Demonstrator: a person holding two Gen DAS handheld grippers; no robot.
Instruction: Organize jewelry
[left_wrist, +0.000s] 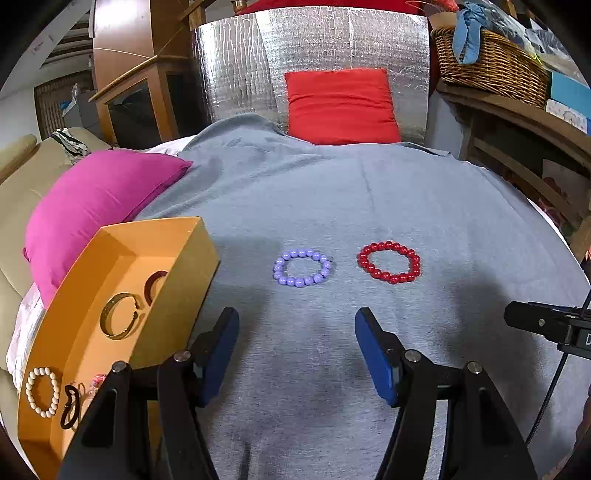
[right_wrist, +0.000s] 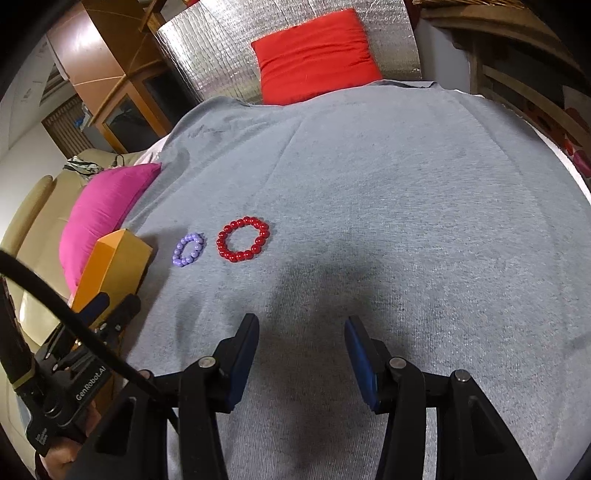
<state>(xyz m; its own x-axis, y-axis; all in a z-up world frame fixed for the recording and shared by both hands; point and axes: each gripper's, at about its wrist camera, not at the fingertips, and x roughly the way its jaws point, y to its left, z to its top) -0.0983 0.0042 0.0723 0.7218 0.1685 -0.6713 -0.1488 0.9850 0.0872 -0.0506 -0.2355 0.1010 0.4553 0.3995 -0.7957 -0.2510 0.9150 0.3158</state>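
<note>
A purple bead bracelet and a red bead bracelet lie side by side on the grey cloth; both also show in the right wrist view, purple and red. An orange box stands at the left and holds a gold bangle, a dark red bangle, a white bead bracelet and a dark clip. My left gripper is open and empty, just short of the purple bracelet. My right gripper is open and empty, well short of the red bracelet.
A magenta pillow lies behind the box, a red pillow at the far end against a silver foil panel. A wicker basket sits on a wooden shelf at the right. The orange box shows left in the right wrist view.
</note>
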